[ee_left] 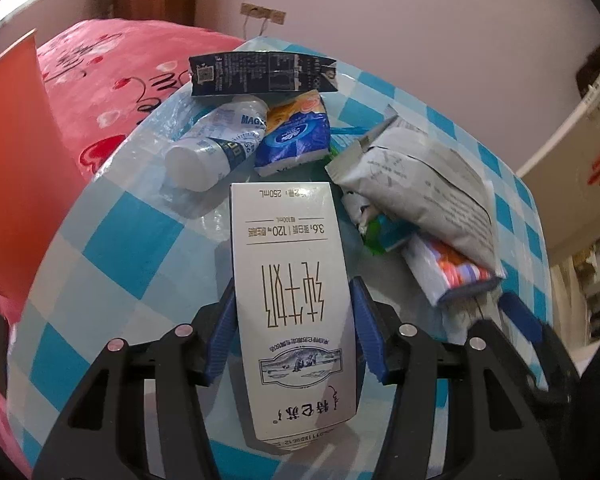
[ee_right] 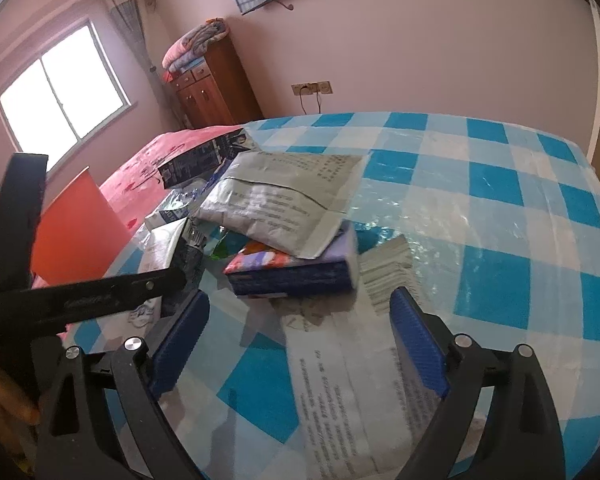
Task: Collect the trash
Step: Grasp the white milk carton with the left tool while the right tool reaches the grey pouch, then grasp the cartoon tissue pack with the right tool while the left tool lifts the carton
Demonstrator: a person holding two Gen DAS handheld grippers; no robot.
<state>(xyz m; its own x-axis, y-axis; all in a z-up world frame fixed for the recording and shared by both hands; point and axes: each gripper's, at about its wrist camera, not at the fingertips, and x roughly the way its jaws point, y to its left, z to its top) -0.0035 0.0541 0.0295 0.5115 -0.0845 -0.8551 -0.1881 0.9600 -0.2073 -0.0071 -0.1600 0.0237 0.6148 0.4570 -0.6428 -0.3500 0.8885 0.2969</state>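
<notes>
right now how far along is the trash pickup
Nothing looks collected yet. In hand: the left hand-held gripper is clamped on the white milk carton; the right hand-held gripper is open over a printed paper sheet. Left: dark carton, plastic bottle, tissue packs, grey pouch.

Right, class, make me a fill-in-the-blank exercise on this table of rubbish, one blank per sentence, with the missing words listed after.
1. The left hand-held gripper is shut on a white milk ____.
2. The right hand-held gripper has its jaws ____ above a printed paper sheet.
3. The tablecloth has blue and white ____.
4. The grey bag lies on top of a tissue ____.

Missing words: carton; open; checks; pack
</notes>
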